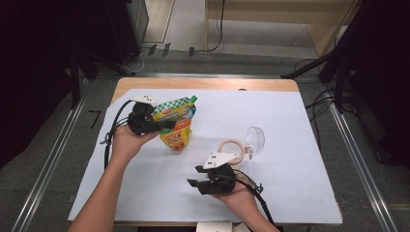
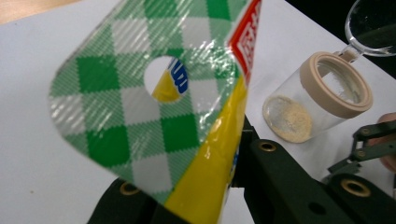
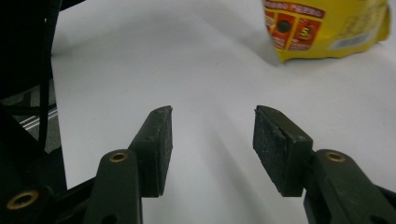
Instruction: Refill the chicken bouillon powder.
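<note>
The left gripper (image 1: 167, 124) clamps the pouch (image 1: 176, 126) upright, well left of the jar (image 1: 233, 151), presumably for pouring, while the right gripper (image 1: 194, 175) waits open, holding nothing.

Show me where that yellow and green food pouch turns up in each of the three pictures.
High view: the pouch stands left of centre, clamped by the left gripper.
Left gripper view: its green-checked top with a hang hole is close up at centre-left.
Right gripper view: its yellow base sits at top right.
Shared landmark: the white table sheet.
</note>
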Demonstrator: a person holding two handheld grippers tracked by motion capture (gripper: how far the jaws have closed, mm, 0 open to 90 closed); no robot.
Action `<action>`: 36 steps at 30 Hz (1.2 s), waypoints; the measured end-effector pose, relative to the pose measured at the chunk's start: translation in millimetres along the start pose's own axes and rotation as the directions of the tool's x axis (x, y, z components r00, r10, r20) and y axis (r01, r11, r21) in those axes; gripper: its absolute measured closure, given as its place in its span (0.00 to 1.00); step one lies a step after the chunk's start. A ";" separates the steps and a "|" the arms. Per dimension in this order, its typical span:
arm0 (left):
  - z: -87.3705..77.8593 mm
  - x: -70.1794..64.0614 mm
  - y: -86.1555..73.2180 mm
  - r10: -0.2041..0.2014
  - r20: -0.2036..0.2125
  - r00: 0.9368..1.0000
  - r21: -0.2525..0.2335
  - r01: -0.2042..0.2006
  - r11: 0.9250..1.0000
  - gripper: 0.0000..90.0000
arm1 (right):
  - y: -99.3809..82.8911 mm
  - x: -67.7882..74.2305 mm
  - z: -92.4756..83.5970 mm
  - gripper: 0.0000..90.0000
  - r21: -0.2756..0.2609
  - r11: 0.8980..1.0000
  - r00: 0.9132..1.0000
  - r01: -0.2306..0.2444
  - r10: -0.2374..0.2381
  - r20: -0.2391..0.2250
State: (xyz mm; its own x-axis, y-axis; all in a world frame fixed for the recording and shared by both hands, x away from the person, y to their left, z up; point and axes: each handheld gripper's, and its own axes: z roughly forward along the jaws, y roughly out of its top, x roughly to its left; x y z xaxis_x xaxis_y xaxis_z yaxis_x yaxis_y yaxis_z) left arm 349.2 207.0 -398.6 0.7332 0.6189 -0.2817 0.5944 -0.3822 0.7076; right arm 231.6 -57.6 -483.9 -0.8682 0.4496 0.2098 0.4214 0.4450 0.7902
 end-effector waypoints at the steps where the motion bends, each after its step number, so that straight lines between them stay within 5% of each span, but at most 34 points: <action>1: -2.3 -1.2 1.6 -0.007 0.010 1.000 -0.001 0.007 1.000 1.00 | -0.4 -1.1 -0.3 0.54 0.001 1.000 1.000 -0.001 0.001 0.004; 12: -27.6 -31.1 18.7 0.030 0.086 0.996 -0.002 -0.030 1.000 1.00 | -4.8 -4.0 1.5 0.54 0.005 1.000 0.999 0.010 -0.010 0.049; 23: -36.0 -72.1 31.9 0.103 0.157 0.982 0.015 -0.107 0.994 1.00 | -5.1 -7.8 4.2 0.55 -0.002 0.999 0.996 -0.042 0.042 0.077; 29: -40.7 -84.7 33.5 0.105 0.193 0.976 0.018 -0.111 0.994 1.00 | -4.6 -6.7 7.0 0.55 -0.018 0.999 0.996 -0.038 0.039 0.084; 36: -44.5 -96.9 34.7 0.115 0.216 0.970 0.025 -0.124 0.992 1.00 | -5.3 -10.9 8.4 0.72 -0.024 0.997 0.992 -0.067 0.069 0.105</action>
State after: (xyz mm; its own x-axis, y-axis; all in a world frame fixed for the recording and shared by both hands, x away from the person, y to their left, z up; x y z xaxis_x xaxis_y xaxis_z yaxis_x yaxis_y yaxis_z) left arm 284.1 164.3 -318.0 0.8507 0.4079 -0.3314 0.5074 -0.4730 0.7203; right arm 241.0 -58.4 -495.2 -0.8047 0.5584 0.2018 0.4720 0.3955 0.7879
